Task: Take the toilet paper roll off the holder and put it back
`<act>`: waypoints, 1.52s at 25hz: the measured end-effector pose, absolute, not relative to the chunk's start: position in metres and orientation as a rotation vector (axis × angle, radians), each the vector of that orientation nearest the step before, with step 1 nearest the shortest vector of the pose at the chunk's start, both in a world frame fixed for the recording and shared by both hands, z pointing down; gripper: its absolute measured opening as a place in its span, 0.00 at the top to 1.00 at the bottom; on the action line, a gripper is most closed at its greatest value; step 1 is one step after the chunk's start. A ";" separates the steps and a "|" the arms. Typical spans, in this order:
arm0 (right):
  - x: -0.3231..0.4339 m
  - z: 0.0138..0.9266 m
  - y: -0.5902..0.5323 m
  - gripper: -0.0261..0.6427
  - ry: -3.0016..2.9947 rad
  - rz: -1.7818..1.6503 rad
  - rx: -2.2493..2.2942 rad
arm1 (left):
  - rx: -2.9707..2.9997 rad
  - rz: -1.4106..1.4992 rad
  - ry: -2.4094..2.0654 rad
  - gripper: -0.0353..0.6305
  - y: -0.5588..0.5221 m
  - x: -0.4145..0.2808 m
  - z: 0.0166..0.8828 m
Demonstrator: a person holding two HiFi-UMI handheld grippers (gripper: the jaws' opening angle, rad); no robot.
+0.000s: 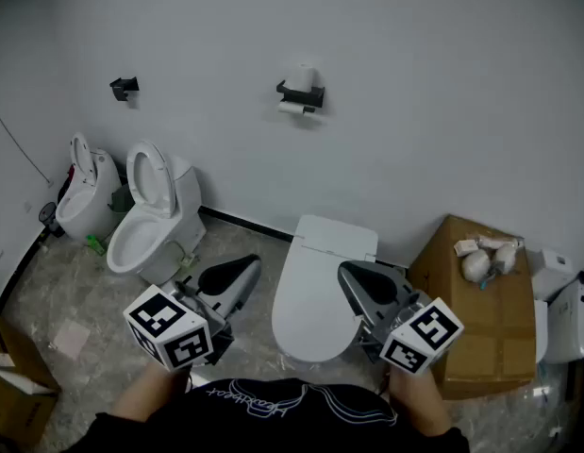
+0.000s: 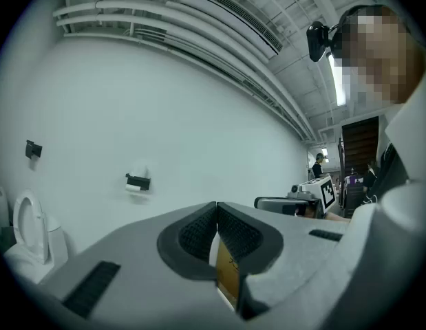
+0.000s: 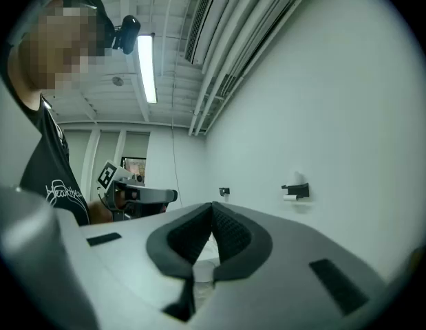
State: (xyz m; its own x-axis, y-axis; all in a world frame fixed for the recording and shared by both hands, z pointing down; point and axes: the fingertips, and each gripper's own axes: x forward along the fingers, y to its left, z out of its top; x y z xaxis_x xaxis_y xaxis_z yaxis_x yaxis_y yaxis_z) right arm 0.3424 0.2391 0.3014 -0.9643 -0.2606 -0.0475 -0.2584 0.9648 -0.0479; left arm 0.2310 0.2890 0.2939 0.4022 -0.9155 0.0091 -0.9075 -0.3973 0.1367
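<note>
A black toilet paper holder is fixed high on the white wall, far ahead of me. One white roll stands on top of it and a second white roll hangs under it. The holder is small in the left gripper view and in the right gripper view. My left gripper and right gripper are held low in front of me, level and well short of the wall. The left gripper is shut with nothing held. The right gripper is likewise shut and empty.
An empty second black holder hangs further left on the wall. Two white toilets stand at left, and a closed toilet sits between the grippers. A cardboard box with wrapped bundles stands at right.
</note>
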 end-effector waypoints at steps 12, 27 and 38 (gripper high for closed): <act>0.337 0.310 0.243 0.96 3.091 0.025 -0.470 | 2.491 -0.071 -1.615 0.94 0.286 0.228 0.312; 0.187 0.320 0.180 0.47 3.112 -0.065 -0.537 | 2.452 -0.141 -1.555 0.94 0.222 0.062 0.331; 0.068 0.321 0.090 0.24 3.091 -0.075 -0.814 | 2.545 -0.001 -1.499 0.94 0.144 -0.071 0.330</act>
State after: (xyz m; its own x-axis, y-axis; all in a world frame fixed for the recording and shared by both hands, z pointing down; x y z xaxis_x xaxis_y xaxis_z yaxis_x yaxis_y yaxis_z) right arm 0.0680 0.0900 0.3208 -0.8690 -0.4905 0.0660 -0.4931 0.8694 -0.0308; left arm -0.0707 0.1438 0.3302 0.4896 -0.8668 0.0947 -0.8667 -0.4719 0.1616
